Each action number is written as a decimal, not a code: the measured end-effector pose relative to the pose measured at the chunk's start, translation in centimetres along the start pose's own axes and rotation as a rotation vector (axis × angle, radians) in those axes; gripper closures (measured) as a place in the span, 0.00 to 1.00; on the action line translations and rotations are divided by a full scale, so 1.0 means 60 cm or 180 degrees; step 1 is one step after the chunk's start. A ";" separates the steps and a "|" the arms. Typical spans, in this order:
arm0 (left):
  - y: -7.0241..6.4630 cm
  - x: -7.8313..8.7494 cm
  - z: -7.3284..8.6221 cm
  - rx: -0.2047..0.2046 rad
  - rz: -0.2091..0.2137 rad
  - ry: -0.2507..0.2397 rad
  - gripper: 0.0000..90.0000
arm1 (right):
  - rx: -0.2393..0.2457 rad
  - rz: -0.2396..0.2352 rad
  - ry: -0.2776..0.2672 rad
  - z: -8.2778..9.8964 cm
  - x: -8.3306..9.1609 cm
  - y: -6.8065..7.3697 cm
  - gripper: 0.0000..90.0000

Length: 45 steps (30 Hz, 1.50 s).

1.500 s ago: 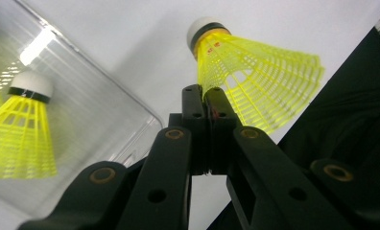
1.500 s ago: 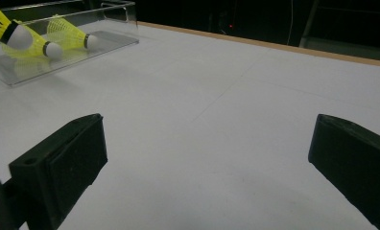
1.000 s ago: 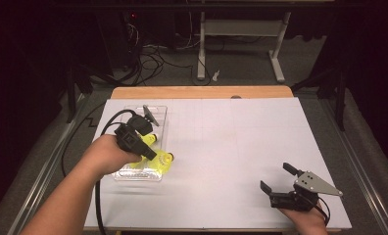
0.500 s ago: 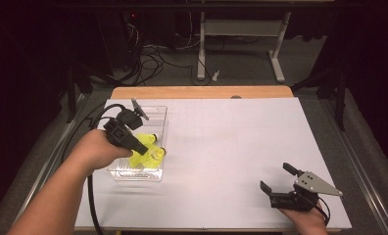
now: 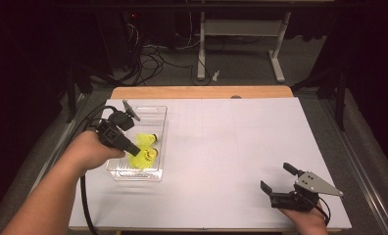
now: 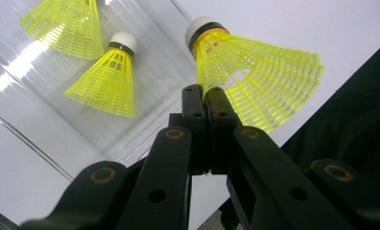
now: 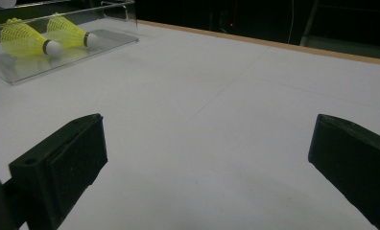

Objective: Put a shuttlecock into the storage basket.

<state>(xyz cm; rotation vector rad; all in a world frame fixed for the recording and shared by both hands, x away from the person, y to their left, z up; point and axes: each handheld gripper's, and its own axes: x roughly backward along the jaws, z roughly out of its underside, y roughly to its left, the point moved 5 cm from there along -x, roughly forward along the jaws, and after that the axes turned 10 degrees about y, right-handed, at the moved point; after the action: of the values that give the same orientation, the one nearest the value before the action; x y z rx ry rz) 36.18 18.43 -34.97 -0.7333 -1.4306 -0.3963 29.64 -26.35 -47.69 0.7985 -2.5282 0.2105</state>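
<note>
Overhead, left gripper clenched on yellow shuttlecock skirt, cork tilted up-left; right gripper held released; clear tray on white table; room dark.

no text, number or brand can be read anywhere. the held shuttlecock carries small red marks on the band under its cork, too blurred to make out. the white bench sheet is unmarked.

Left gripper, jaws pinching a yellow shuttlecock's skirt above clear tray
</note>
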 end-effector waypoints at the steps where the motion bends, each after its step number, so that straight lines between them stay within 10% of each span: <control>1: 0.002 -0.001 0.001 0.0002 0.0006 -0.0003 0.99 | -0.0001 -0.0001 0.0002 0.000 0.000 0.000 0.00; 18: 0.019 -0.003 0.010 0.0111 0.0027 -0.0030 0.99 | -0.0007 -0.0006 -0.0002 0.000 0.000 0.000 0.00; 45: 0.046 -0.081 -0.006 0.0401 0.0093 -0.0031 0.99 | -0.0024 0.0005 -0.0010 0.001 0.002 -0.003 0.00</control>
<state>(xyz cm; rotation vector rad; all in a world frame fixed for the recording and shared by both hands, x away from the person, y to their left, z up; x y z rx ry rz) 37.63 19.34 -40.32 -0.6541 -1.4387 -0.2775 29.62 -26.58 -47.68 0.7946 -2.5311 0.2003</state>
